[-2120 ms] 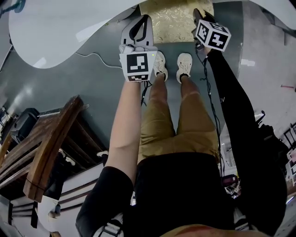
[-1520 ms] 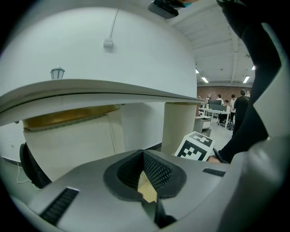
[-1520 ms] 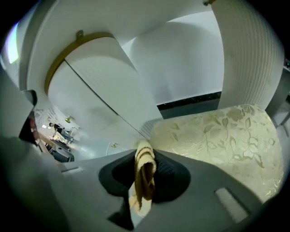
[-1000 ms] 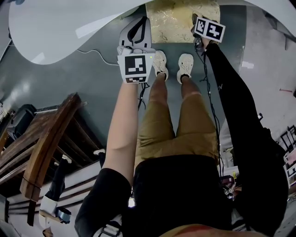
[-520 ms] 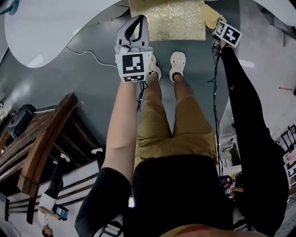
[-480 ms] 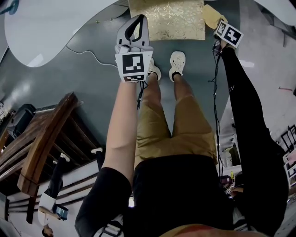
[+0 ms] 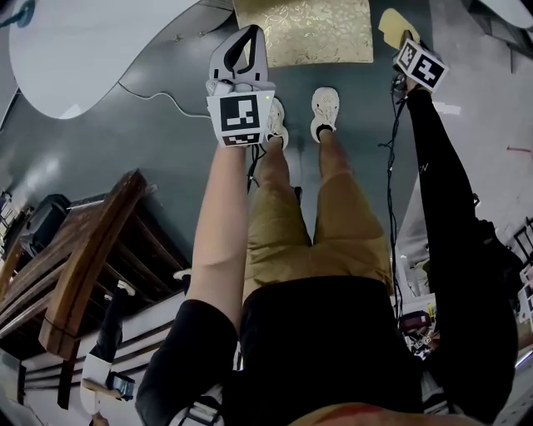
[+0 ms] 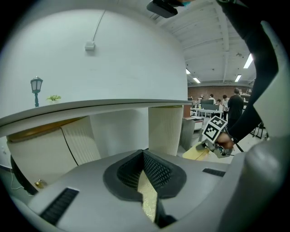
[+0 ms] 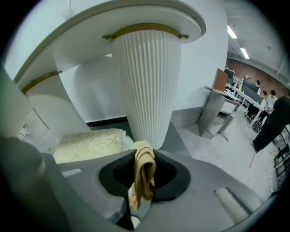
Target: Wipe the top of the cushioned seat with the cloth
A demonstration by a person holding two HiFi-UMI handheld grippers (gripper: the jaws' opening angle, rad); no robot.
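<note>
The wiping seemed not yet begun: the right gripper point(image 9: 143, 179) clamped the cloth point(image 9: 145, 166) beside the cushioned seat point(image 7: 304, 32), not touching it, while the left gripper point(image 8: 144, 157) hung closed and empty.

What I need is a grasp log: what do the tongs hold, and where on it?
Right tongs pinch the yellow cloth at a bunched fold; left tongs are shut, empty.

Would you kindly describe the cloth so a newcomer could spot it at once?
Beside the big white table sits the gold-patterned cushioned seat. Just right of it, the right gripper pinches the cloth: plain, floppy, mustard-yellow, unlike the embossed seat.
</note>
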